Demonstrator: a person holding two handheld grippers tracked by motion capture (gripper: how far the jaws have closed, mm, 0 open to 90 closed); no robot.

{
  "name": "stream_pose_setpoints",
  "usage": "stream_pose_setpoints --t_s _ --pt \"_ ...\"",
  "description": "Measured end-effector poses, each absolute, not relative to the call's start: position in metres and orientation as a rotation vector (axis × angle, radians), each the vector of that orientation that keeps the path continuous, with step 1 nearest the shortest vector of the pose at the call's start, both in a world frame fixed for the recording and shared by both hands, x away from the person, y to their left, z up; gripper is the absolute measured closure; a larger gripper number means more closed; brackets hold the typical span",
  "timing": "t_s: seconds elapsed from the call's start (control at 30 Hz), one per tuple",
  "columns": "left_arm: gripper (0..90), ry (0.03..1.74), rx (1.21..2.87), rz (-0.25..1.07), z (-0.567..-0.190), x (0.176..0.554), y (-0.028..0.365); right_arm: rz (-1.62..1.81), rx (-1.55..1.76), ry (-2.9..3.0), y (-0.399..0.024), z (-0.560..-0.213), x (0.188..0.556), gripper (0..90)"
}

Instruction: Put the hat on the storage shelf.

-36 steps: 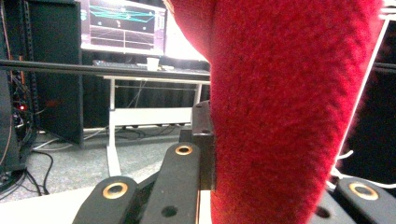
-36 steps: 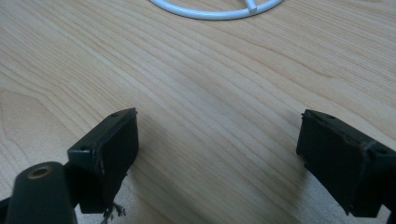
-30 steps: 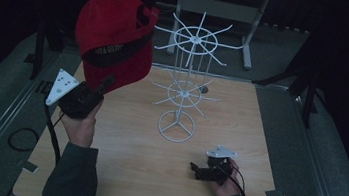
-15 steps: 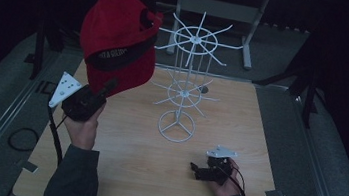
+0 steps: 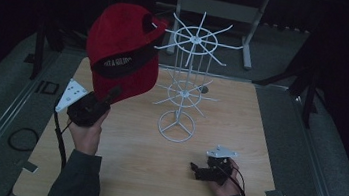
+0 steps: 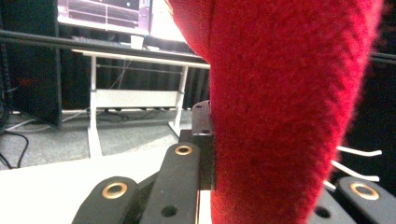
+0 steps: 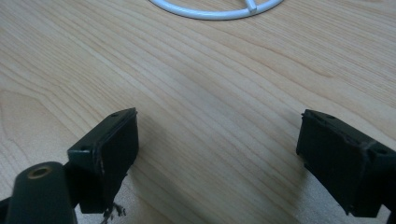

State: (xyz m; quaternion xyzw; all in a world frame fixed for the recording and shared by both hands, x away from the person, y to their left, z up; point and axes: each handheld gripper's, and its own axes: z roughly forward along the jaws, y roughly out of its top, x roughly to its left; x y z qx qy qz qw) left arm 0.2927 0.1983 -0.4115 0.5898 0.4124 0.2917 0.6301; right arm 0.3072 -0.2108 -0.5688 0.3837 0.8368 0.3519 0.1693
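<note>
Above wooden table point(image 5: 270, 120), red black-banded cap point(image 5: 123, 46).

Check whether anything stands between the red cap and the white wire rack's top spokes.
Nothing visible does. The red cap, held by the left gripper, hangs just left of the white wire rack.

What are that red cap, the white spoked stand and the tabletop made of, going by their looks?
Red cap: soft, fuzzy fabric, perhaps brushed cotton or wool; the left gripper view shows a napped, matte surface.
White stand: thin bent wire, probably metal with a smooth white coating; the rods look slim and even.
Table: pale wood or wood-look laminate; the right gripper view shows grain lines with a slight sheen.
</note>
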Motion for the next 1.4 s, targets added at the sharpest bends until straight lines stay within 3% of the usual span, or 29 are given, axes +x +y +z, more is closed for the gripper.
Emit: stream_pose_setpoints --t_s 1.4 --pt "82.6 1.002 1.514 0.570 -0.475 0.308 0.177 1.001 1.092 2.379 -0.211 -0.569 0.307 12.8"
